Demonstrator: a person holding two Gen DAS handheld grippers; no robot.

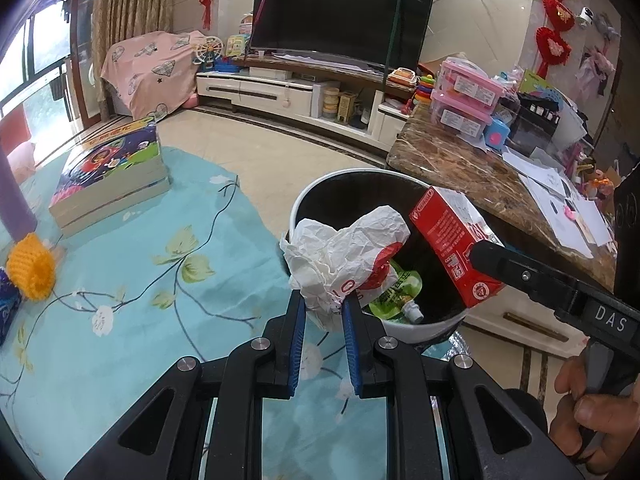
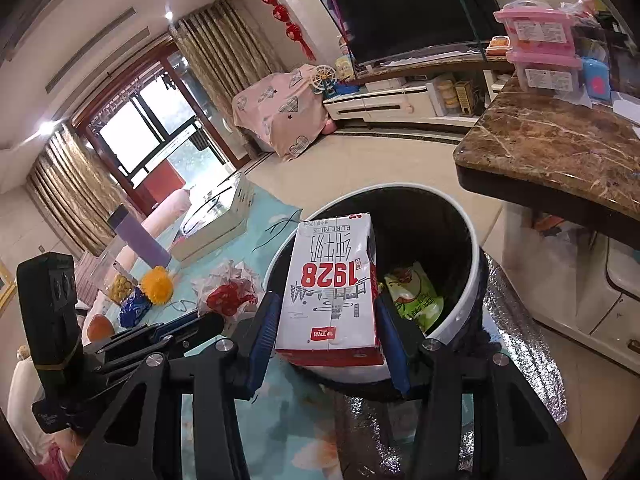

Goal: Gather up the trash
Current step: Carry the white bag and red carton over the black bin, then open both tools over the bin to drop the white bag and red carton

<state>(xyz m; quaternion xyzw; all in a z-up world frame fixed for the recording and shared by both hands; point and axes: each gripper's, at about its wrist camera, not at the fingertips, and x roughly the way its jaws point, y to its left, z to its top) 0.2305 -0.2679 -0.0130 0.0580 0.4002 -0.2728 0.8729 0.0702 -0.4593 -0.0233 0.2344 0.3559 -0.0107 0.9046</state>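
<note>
A crumpled wrapper is being pinched by the left tool at the bin's near rim; a milk carton is being pinched by the right tool over the opening. If released early, the wrapper is likely being dropped onto the counter edge.

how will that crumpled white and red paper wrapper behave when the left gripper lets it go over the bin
The crumpled white and red paper wrapper looks light and floppy, so it should drop softly. Its creased bulk overhangs the white-rimmed bin, so it may snag on the rim.
</note>
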